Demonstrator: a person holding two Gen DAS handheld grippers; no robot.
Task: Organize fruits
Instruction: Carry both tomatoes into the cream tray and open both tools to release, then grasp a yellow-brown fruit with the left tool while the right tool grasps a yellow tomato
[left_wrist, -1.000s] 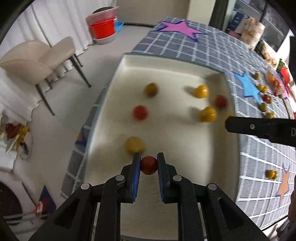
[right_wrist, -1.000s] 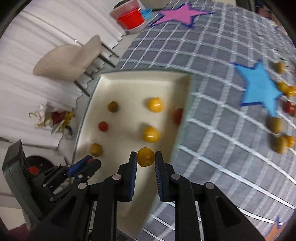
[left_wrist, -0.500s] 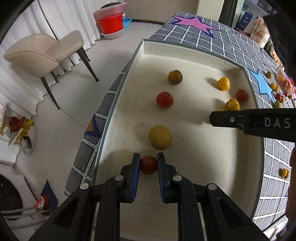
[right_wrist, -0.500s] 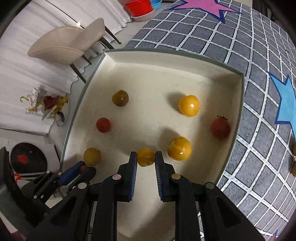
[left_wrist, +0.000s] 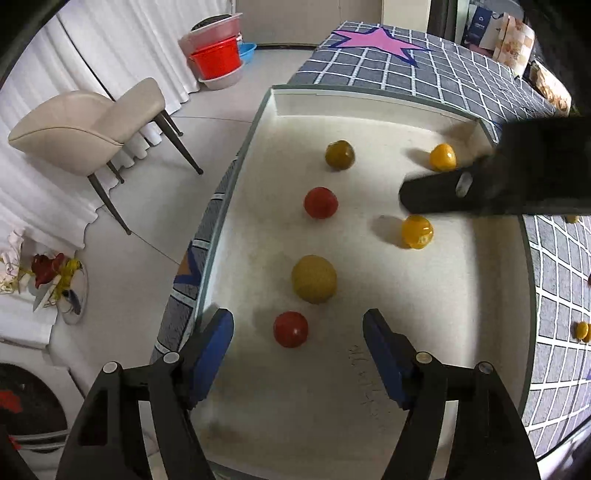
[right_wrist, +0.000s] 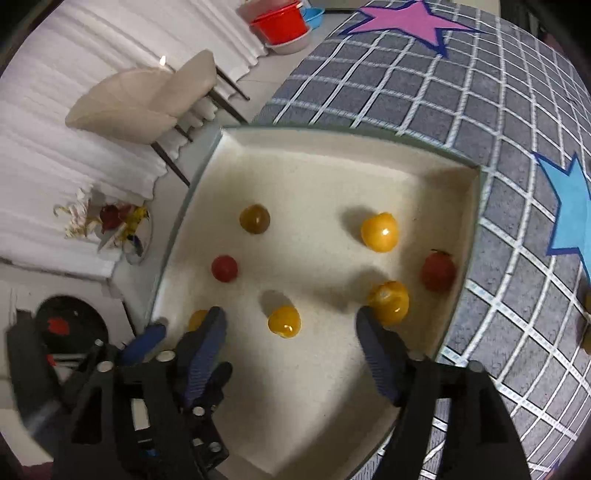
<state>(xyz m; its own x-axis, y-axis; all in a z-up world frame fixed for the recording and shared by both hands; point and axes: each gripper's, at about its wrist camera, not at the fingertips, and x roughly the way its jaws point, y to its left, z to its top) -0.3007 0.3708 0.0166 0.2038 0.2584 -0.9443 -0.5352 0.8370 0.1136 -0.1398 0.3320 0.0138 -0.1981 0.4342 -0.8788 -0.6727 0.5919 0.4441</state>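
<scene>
On a grey checked tablecloth (right_wrist: 369, 92), the cream tray (left_wrist: 424, 369) collects the fruit. Both jaws have just been opening: the left gripper (left_wrist: 297, 334) brackets a freed red tomato (left_wrist: 290, 329), the right gripper (right_wrist: 288, 330) a yellow one (right_wrist: 283, 322), apparently resting low centre.

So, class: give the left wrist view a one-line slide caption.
Left gripper open over a released red tomato in the white tray.

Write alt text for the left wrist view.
The left tool hangs open over a white tray, a red tomato lying loose between its blue fingers. Five more red and yellow fruits lie beyond, partly under the right tool.
</scene>
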